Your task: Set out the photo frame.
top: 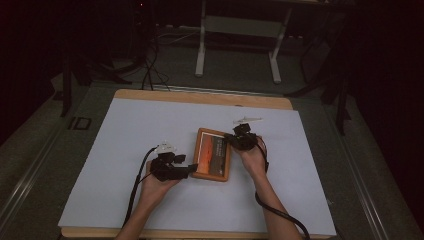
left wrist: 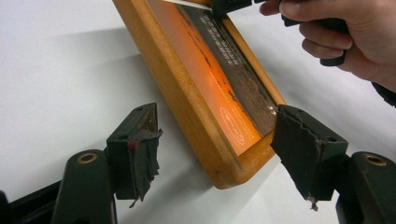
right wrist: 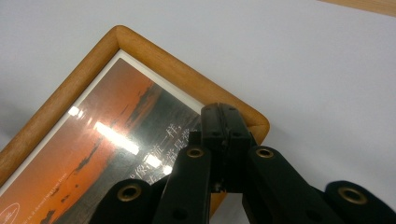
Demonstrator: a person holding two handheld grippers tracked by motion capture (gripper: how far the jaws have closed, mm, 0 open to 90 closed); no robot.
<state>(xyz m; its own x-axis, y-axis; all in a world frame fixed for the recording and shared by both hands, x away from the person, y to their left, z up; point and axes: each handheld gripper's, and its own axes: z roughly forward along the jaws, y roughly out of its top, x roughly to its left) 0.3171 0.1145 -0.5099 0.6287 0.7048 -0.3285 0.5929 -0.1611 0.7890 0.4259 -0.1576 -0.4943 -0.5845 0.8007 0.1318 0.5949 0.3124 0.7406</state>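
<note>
Steadying the frame (top: 212,154), which lies flat mid-desk: the right gripper (right wrist: 223,140), jaws pressed together, bears on its far corner, while the left gripper (left wrist: 215,154) stands spread around the near corner, untouching. Next, probably closing there.

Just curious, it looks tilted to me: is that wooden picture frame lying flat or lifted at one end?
Cannot tell: the picture frame looks flat from above; the gripper views don't settle it.
</note>
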